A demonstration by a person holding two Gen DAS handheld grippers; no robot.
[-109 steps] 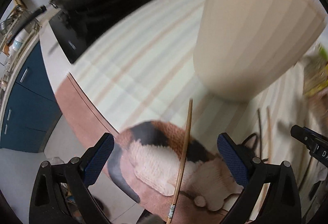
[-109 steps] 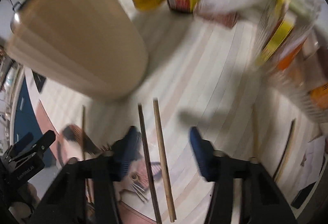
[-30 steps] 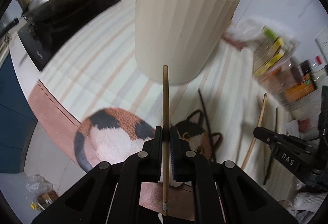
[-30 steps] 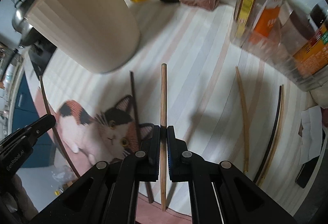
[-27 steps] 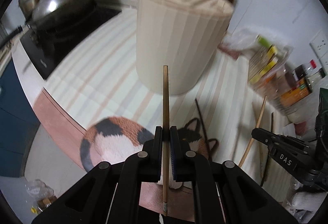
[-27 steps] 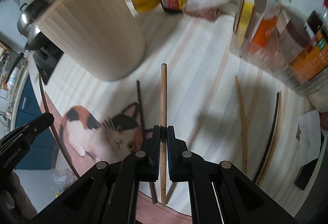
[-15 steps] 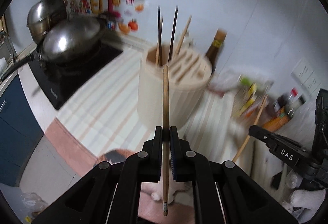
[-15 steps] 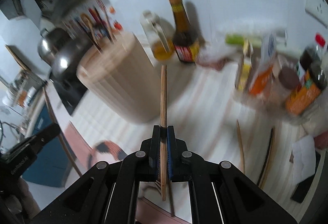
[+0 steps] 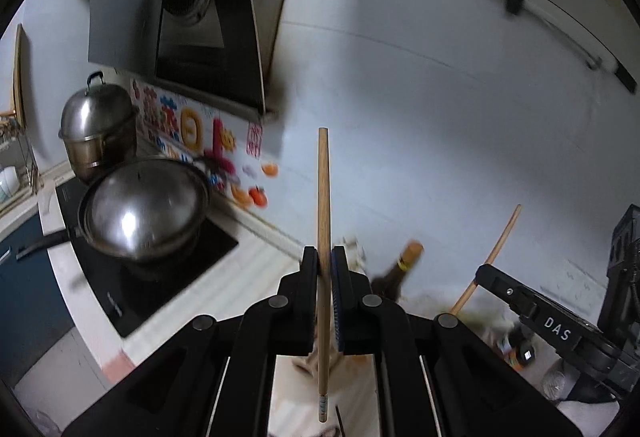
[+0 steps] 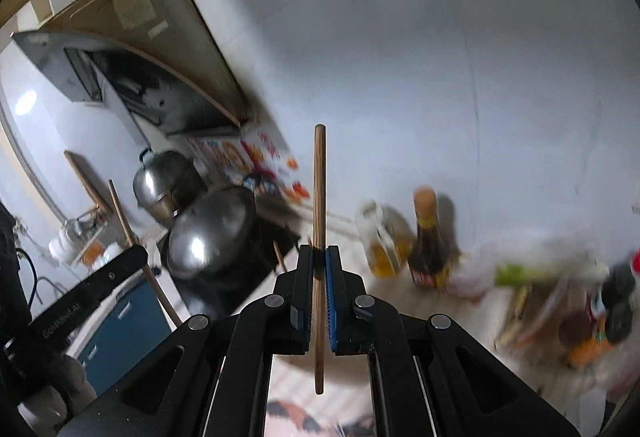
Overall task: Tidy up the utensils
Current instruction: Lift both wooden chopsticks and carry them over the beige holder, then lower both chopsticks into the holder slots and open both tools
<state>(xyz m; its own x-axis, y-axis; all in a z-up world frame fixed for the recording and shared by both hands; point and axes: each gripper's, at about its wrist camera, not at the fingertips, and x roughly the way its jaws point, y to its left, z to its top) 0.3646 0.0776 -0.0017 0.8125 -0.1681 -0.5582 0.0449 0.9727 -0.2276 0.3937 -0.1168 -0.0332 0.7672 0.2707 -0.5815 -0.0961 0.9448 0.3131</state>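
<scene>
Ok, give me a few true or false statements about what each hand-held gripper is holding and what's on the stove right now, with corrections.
1. The left hand-held gripper is clamped on a wooden chopstick. True.
2. The right hand-held gripper is open and empty. False: it is shut on a darker chopstick.
3. A lidded wok sits on the cooktop. True.
4. The dark sauce bottle lies on its side. False: it stands upright.

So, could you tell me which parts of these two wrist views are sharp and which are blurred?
Left wrist view: left gripper and its chopstick sharp, wok smeared, with glare. Right wrist view: right gripper and chopstick sharp, sauce bottle and counter clutter blurred.
</scene>
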